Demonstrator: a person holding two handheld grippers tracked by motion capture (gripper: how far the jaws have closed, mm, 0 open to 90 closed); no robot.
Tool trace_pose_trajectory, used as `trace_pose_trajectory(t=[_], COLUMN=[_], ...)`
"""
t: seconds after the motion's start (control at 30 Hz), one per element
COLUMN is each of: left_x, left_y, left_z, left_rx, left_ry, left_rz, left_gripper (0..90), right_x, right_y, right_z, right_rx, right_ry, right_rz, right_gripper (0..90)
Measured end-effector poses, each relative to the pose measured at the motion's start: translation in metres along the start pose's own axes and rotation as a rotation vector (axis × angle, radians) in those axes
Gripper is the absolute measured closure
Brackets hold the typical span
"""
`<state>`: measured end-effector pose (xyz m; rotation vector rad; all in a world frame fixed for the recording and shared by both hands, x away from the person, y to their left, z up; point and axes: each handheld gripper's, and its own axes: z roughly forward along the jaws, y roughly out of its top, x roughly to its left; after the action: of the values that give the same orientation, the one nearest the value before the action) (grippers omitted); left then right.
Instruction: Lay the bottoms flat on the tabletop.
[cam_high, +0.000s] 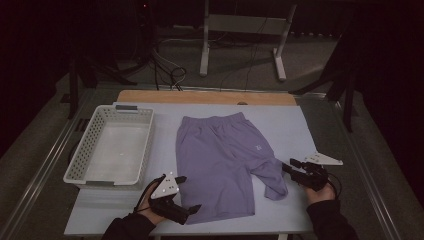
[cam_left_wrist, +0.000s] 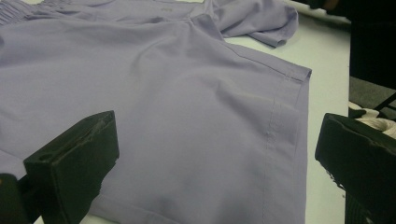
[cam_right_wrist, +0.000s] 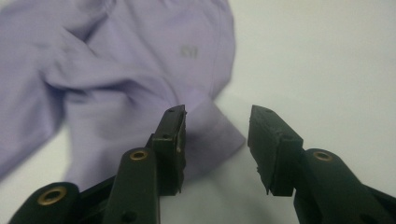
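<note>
A pair of lilac shorts (cam_high: 220, 160) lies flat on the pale table, waistband toward the far side. Its right leg (cam_high: 272, 180) is twisted and bunched. My left gripper (cam_high: 187, 194) is open at the hem of the left leg, near the table's front edge; the left gripper view shows the hem (cam_left_wrist: 280, 135) between the spread jaws. Beside the bunched right leg my right gripper (cam_high: 288, 166) is open. In the right gripper view the leg's corner (cam_right_wrist: 212, 135) lies just past the jaws, and a small grey logo (cam_right_wrist: 188, 52) shows on the fabric.
A white perforated basket (cam_high: 111, 146) stands empty at the table's left. A wooden strip (cam_high: 205, 96) runs along the far edge. Beyond the table are a metal stand (cam_high: 242, 35) and cables on the floor. Bare table (cam_high: 310, 130) lies right of the shorts.
</note>
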<state>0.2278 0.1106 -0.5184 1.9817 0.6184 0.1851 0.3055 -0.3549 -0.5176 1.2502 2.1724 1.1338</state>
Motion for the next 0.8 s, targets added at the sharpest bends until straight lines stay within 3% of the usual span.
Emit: trace_pose_trajectory(t=[0.07,0.17,0.2,0.27,0.3,0.33,0.4,0.47,0.77,0.8], left_x=[0.000,0.000,0.000,0.000,0.000,0.000,-0.001,-0.001,-0.001,-0.001], left_y=[0.000,-0.001,0.000,-0.001,-0.001,-0.001,0.000,-0.001,0.000,0.000], left_z=[0.000,0.000,0.000,0.000,0.001,0.001,0.001,0.001,0.000,0.000], left_rx=[0.004,0.007,0.006,0.006,0.007,0.007,0.005,0.009,0.006,0.003], left_ry=[0.000,-0.002,-0.002,-0.005,-0.004,-0.004,-0.005,-0.006,-0.005,-0.005], left_rz=[0.003,-0.002,0.001,0.000,-0.004,-0.004,0.005,0.003,0.001,0.006], left_gripper=[0.4,0.4,0.4,0.4,0.4,0.4,0.3,0.3,0.3,0.3], right_x=[-0.001,0.000,0.000,0.003,0.004,0.004,0.006,0.008,0.013,0.017], right_y=[-0.001,-0.004,-0.004,-0.003,-0.003,-0.003,-0.001,0.001,0.019,0.027], right_z=[0.004,0.020,0.020,0.022,0.023,0.023,0.023,0.021,-0.006,-0.017], right_rx=[0.012,0.100,0.100,0.103,0.110,0.110,0.118,0.127,0.026,-0.012], right_ry=[-0.002,-0.007,-0.007,-0.011,0.008,0.008,0.039,0.039,0.046,0.056], right_rz=[-0.004,-0.043,-0.043,-0.079,-0.078,-0.078,-0.078,-0.102,-0.094,-0.104], right_gripper=[57.4,59.5,59.5,68.0,75.4,75.4,88.3,89.2,89.4,89.4])
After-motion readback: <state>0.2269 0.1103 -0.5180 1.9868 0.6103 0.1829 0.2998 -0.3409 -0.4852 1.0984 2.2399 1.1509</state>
